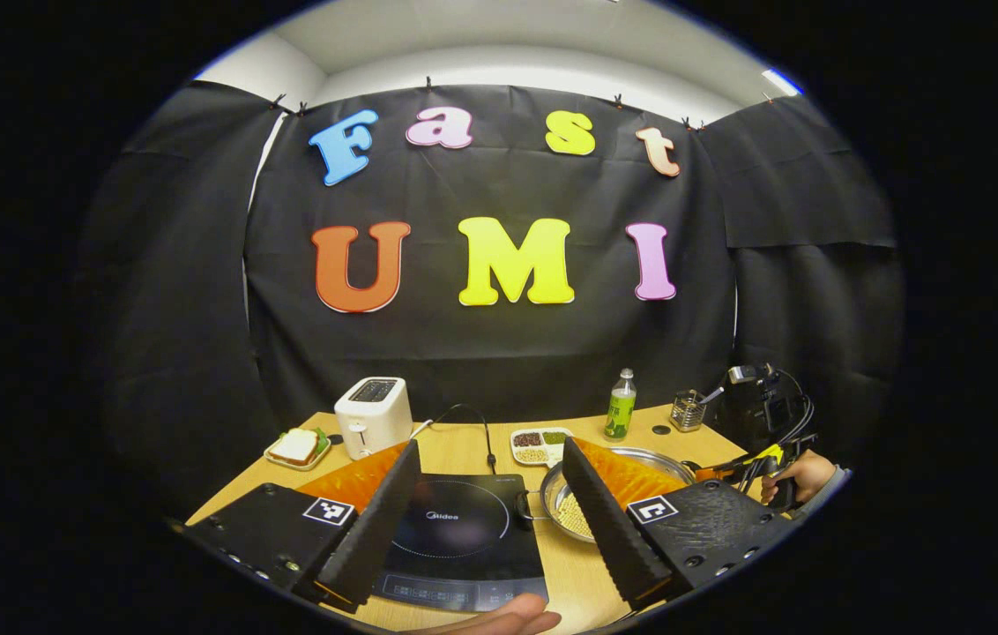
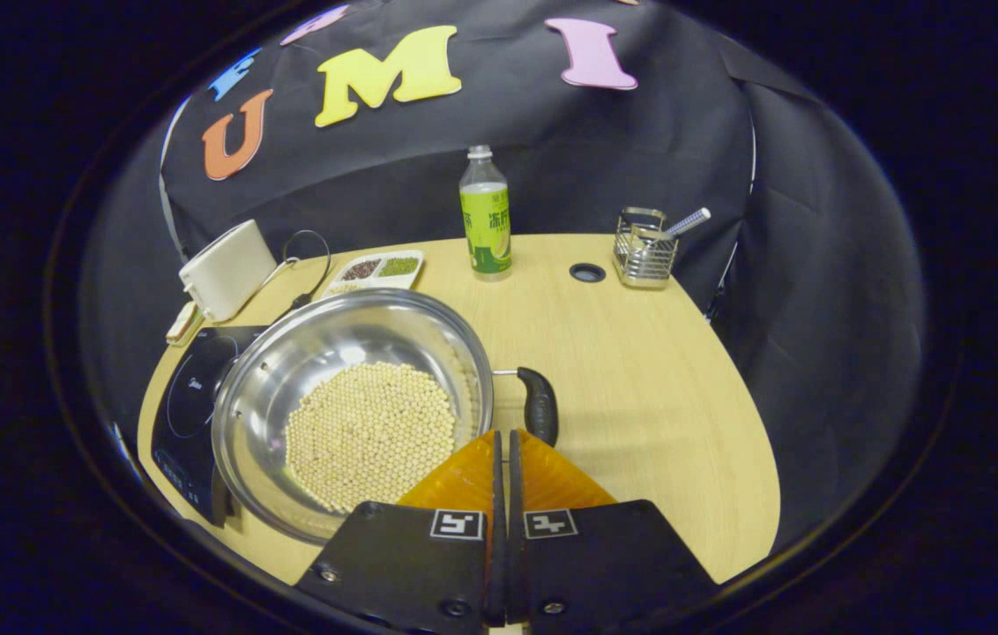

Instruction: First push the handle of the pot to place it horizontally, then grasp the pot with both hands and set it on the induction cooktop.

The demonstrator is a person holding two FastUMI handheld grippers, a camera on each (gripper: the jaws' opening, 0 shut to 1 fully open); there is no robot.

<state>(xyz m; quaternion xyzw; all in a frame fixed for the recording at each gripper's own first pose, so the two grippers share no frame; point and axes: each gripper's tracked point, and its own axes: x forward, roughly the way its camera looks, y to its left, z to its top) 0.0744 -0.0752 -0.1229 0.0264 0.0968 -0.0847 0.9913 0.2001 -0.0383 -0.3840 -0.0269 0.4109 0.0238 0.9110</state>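
The steel pot (image 2: 358, 406) holds a layer of pale round beans and stands on the wooden table, just right of the black induction cooktop (image 2: 190, 388). Its black side handle (image 2: 539, 401) sticks out to the right. My right gripper (image 2: 503, 434) is shut with nothing between the fingers, its tips close beside the handle's near end; I cannot tell whether they touch. My left gripper (image 1: 490, 450) is open above the cooktop (image 1: 464, 529), with the pot (image 1: 640, 472) partly hidden behind its right finger. The right gripper (image 1: 759, 463) and the hand holding it appear beyond the pot.
A white toaster (image 2: 226, 269), a divided tray of beans (image 2: 373, 269), a green bottle (image 2: 486, 216) and a wire utensil holder (image 2: 644, 247) line the back of the table. A sandwich plate (image 1: 296, 448) sits far left. A hand (image 1: 499, 617) shows at the near edge.
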